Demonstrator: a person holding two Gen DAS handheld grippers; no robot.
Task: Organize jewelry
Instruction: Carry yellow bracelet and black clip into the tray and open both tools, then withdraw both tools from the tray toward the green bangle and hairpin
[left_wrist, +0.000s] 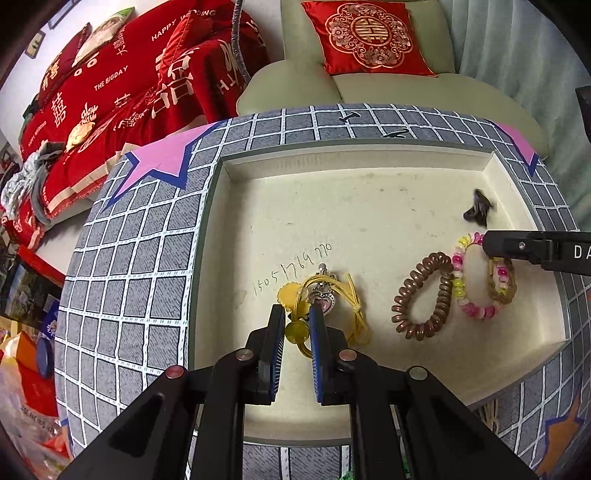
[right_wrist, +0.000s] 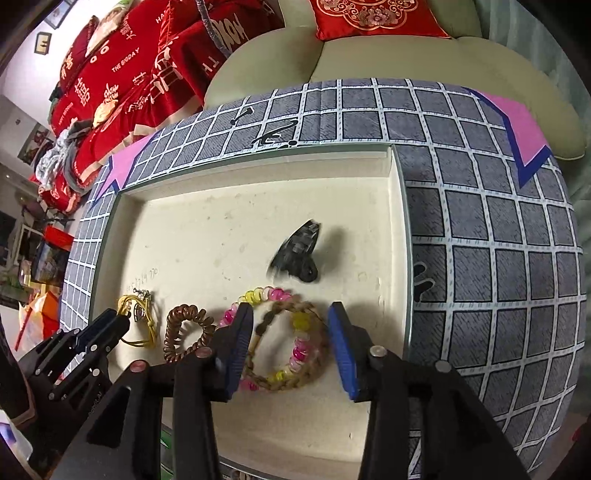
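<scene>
A: Legible writing?
B: Digits penned on the tray (left_wrist: 369, 221) floor; "HAPPY WEDDING" on the red bedding (left_wrist: 147, 74).
A: Claws?
B: Left gripper (left_wrist: 297, 317) clamped on the yellow hair tie (left_wrist: 332, 291). Right gripper (right_wrist: 291, 325) apart, straddling the beaded bracelet (right_wrist: 295, 354), pads clear.
A: Tray contents?
B: Brown coil tie (left_wrist: 421, 295) between them; black clip (right_wrist: 295, 251) farther.

red bedding (left_wrist: 122, 85): "HAPPY WEDDING", "THE BIGDAY", plus white Chinese characters. tray floor (left_wrist: 369, 206): handwritten number "15051769770", digits partly unclear. right gripper (left_wrist: 487, 245) arm: letters "DA", cut off by the frame edge.
</scene>
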